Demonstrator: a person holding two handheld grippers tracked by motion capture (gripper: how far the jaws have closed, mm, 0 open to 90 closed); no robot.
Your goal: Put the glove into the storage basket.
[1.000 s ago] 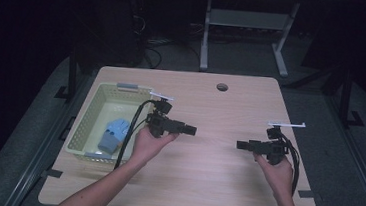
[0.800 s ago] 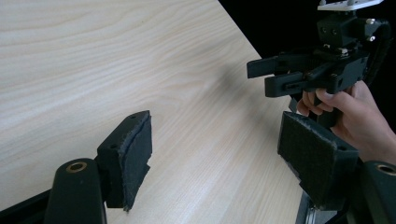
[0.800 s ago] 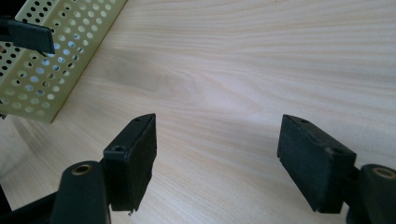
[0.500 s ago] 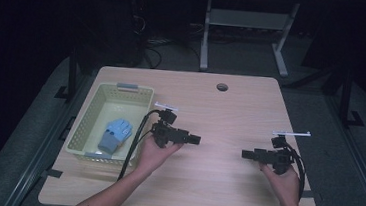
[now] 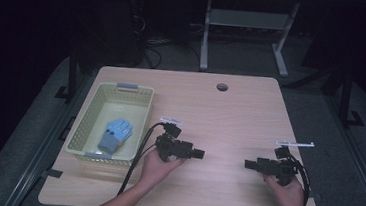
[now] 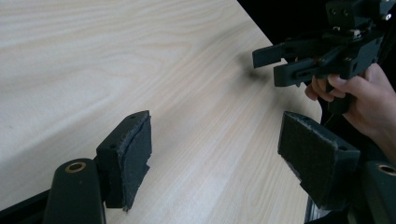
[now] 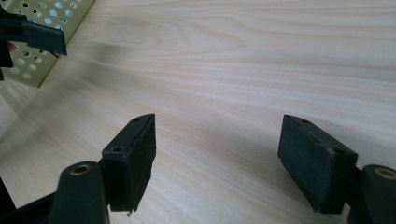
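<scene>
A person holds a black gripper in each hand over a light wooden table [image 5: 230, 117]. My left gripper [image 5: 197, 154] sits near the table's front middle, pointing right, jaws wide apart with nothing between them [image 6: 215, 144]. My right gripper [image 5: 249, 164] is at the front right, pointing left toward the other one, also open and empty [image 7: 217, 144]. In the left gripper view the right gripper [image 6: 280, 63] appears at the upper right, held by a hand [image 6: 359, 93]. A blue glove-like cloth [image 5: 116, 133] lies inside the basket.
A pale green perforated basket [image 5: 87, 125] stands at the table's left; its corner [image 7: 42, 51] appears in the right gripper view. A round cable hole [image 5: 222, 87] is near the far edge. Dark floor and a desk frame [image 5: 242, 33] lie beyond.
Both grippers have drawn back toward the table's front edge. The left gripper moved away from the basket, slightly right; the right one shifted down and a little right.
</scene>
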